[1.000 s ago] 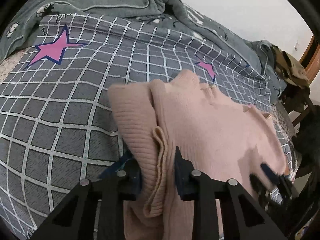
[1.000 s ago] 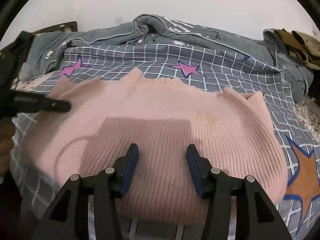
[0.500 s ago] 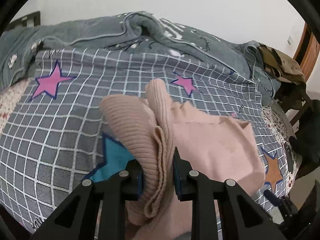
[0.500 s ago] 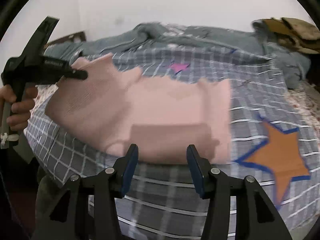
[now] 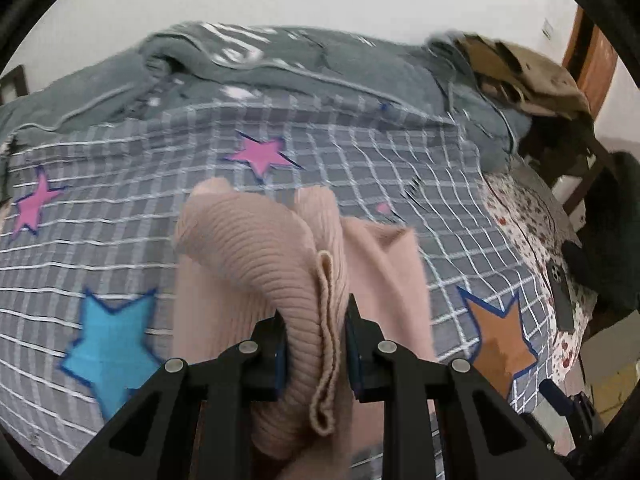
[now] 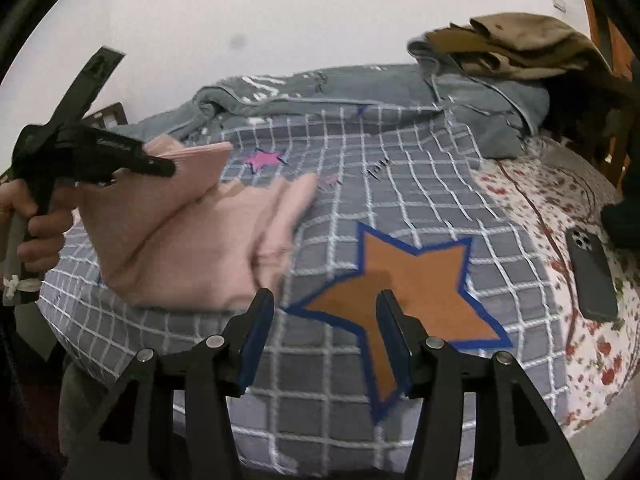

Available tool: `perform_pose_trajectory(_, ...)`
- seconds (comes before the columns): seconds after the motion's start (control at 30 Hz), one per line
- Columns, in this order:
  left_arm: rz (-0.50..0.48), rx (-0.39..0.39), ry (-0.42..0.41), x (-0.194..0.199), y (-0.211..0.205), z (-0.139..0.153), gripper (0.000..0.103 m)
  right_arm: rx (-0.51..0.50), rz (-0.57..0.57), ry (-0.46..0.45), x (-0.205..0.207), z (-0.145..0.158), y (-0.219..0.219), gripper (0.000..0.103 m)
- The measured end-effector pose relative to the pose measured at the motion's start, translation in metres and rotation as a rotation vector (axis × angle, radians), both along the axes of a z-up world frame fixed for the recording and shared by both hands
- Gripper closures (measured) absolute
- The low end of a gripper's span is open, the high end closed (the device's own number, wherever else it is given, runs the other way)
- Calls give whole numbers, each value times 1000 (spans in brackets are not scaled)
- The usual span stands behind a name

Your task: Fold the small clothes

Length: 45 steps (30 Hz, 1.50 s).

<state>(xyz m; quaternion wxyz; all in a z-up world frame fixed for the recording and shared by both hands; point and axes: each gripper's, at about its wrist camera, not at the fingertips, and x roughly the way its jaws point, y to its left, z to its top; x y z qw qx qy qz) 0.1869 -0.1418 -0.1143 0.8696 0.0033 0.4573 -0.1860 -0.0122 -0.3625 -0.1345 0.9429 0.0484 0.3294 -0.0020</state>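
A pink ribbed sweater (image 5: 248, 248) hangs bunched from my left gripper (image 5: 316, 312), which is shut on a thick fold of its edge. The rest of it drapes down onto the checked bedspread (image 5: 100, 216). In the right wrist view the same sweater (image 6: 192, 240) lies folded over at the left, its top corner held up by the left gripper (image 6: 160, 166) in a person's hand. My right gripper (image 6: 326, 300) hovers over the orange star (image 6: 416, 284), apart from the sweater. Its jaws are opening and hold nothing.
A grey quilt (image 6: 320, 88) is heaped along the back of the bed against the wall. Brown clothes (image 6: 520, 40) are piled at the back right. A dark phone (image 6: 592, 276) lies on the floral sheet (image 6: 540, 192) at the right edge.
The left gripper lifted the sweater's edge and carried it over, so the spread sweater now lies doubled. The right gripper moved right, off the sweater and over the orange star.
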Motion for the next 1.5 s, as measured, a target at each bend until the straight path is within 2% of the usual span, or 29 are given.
perform_pose_trajectory(0.13,-42,10,34,-4,-35,-22,81,7,-5,44,-6,-12,-12,50)
perform_pose_trajectory(0.27,-77,13,50,-8,-47,-28,76,34,11,65,-4,-17,-12,50)
perform_pose_trajectory(0.33,-99,-23,55,-9,-43,-25,74,35,27,63,1,-15,-8,50)
perform_pose_trajectory(0.47,-118,-134,80,-9,-19,-11,72,15,73,43,13,-6,11,50)
perform_pose_trajectory(0.53,-104,-139,68,-8,-5,-3,72,10,93,31,19,0,19,50)
perform_pose_trajectory(0.63,-41,-100,26,-2,27,7,67,38,120,5,30,10,32,50)
perform_pose_trajectory(0.7,0,-94,8,4,49,10,49,76,134,-13,38,17,41,50)
perform_pose_trajectory(0.73,22,-94,-8,6,61,11,34,98,140,-21,42,20,45,50)
perform_pose_trajectory(0.87,98,-38,-73,11,104,8,33,206,190,-47,58,32,61,49)
perform_pose_trajectory(0.97,122,-37,-56,15,129,-2,33,243,228,-59,71,39,80,47)
perform_pose_trajectory(1.07,132,-51,-27,16,145,-13,33,233,244,-42,85,34,100,47)
perform_pose_trajectory(1.1,134,-57,-22,16,149,-15,33,211,236,-29,90,29,105,49)
perform_pose_trajectory(1.13,133,-62,-17,15,152,-18,33,182,215,-1,97,22,110,55)
perform_pose_trajectory(1.17,132,-67,-13,14,155,-19,33,151,180,43,104,13,114,80)
perform_pose_trajectory(1.2,131,-71,-10,14,157,-21,33,123,150,108,113,0,116,92)
perform_pose_trajectory(1.23,131,-72,-9,13,157,-22,33,119,145,116,114,-4,114,92)
perform_pose_trajectory(1.3,123,-79,-13,9,162,-23,33,149,128,20,97,4,99,95)
perform_pose_trajectory(1.37,116,-78,-12,7,164,-25,33,158,119,-22,80,9,85,98)
perform_pose_trajectory(1.4,115,-77,-6,8,163,-27,33,170,112,-6,75,4,78,98)
perform_pose_trajectory(1.5,113,-88,17,11,159,-30,33,180,121,117,78,-25,79,98)
